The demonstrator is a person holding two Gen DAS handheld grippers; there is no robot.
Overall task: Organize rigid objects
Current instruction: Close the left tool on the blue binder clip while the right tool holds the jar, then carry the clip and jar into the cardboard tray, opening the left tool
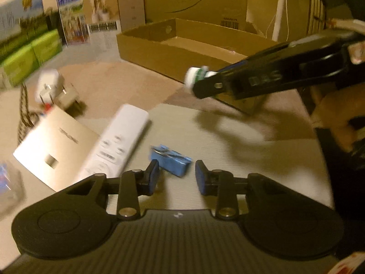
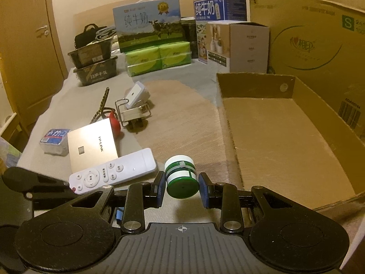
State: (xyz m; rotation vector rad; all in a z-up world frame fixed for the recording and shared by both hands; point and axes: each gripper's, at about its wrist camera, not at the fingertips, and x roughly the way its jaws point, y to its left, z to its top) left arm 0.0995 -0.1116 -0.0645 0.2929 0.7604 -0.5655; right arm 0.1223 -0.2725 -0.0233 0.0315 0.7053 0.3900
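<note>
Right tool [image 2: 181, 188] at lower centre of its view, pinching a small bottle [image 2: 181, 178]: white body, green bands, green base toward camera, held off the surface. Left tool [image 1: 176, 178] spread, holding nothing; blue packet [image 1: 170, 159] just ahead, between its fingers. White remote [image 2: 114, 173] lies left of the bottle, touching a gold TP-LINK box [image 2: 91, 148]. Beyond: clear tub [image 2: 54, 140], red object [image 2: 115, 124], wire clip [image 2: 134, 111], white adapter [image 2: 136, 93]. Open cardboard tray [image 2: 230, 118] at right, nothing visible inside. Milk cartons [image 2: 148, 25] far back.
</note>
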